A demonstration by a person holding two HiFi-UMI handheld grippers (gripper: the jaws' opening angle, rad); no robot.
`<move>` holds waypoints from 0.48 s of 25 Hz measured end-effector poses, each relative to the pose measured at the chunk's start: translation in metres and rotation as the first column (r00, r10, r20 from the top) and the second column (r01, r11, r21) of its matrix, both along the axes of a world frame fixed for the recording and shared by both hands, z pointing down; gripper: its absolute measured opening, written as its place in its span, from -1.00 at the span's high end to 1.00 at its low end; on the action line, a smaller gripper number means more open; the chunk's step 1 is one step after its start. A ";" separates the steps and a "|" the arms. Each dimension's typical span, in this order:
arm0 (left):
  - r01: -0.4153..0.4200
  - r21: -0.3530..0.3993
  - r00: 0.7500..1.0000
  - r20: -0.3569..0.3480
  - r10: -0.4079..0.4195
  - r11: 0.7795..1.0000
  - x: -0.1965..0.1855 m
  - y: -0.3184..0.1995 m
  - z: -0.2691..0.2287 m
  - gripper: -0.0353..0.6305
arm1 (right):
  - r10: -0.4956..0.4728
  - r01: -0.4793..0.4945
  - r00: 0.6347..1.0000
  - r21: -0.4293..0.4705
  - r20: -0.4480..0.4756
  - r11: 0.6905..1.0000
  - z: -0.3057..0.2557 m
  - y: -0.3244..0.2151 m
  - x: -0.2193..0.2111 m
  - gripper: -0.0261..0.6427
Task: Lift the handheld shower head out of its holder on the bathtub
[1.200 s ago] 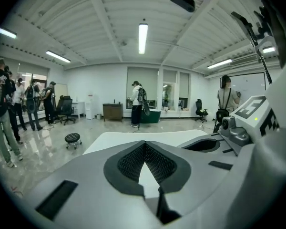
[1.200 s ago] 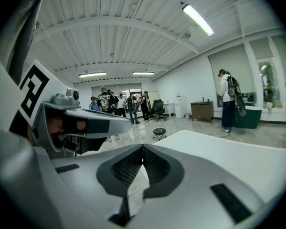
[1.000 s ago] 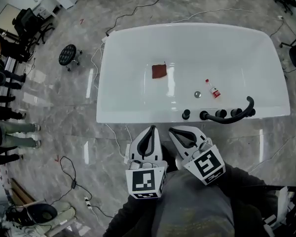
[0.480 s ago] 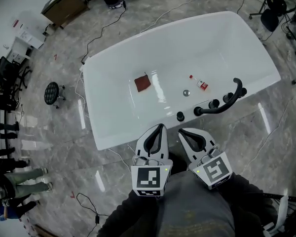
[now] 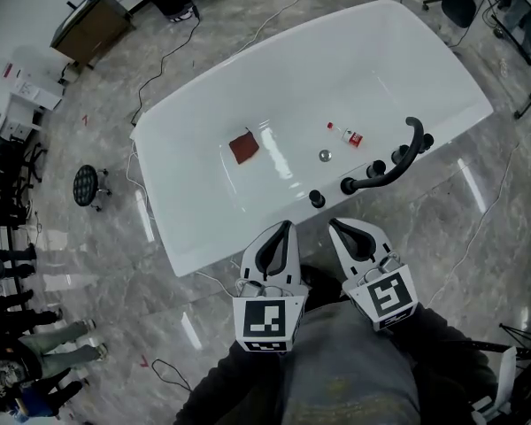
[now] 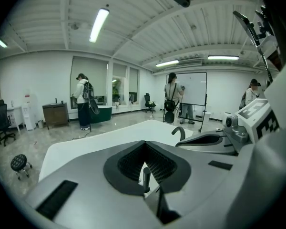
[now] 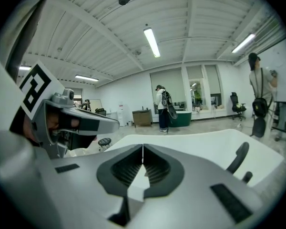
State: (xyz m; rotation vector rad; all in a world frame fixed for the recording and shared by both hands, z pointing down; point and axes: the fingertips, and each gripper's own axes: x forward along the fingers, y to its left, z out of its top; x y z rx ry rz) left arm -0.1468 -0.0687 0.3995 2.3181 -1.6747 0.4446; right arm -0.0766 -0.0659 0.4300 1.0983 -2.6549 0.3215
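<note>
Jaws together: left gripper (image 5: 287, 226), right gripper (image 5: 334, 224)

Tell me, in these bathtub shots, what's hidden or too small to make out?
- Holder of the curved black handheld shower head: head view, covered by the shower head itself and too small.
- Print on the small clear bottle with a red label: head view, too small.
- Inside of the white bathtub: right gripper view, blocked by its rim and the shut right gripper.
</note>
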 end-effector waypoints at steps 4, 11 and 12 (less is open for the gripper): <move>0.030 -0.015 1.000 -0.002 -0.030 0.999 -0.006 0.007 0.008 0.88 | 0.008 -0.008 1.000 0.003 -0.017 1.000 0.009 -0.006 0.007 0.91; 0.099 -0.002 0.995 0.005 -0.099 0.995 -0.024 0.004 0.032 0.88 | -0.039 0.041 0.998 0.061 -0.042 0.997 0.039 -0.018 -0.001 0.80; 0.109 0.002 0.994 0.005 -0.109 0.994 -0.026 0.003 0.038 0.88 | -0.049 0.052 0.998 0.066 -0.050 0.996 0.048 -0.018 -0.002 0.74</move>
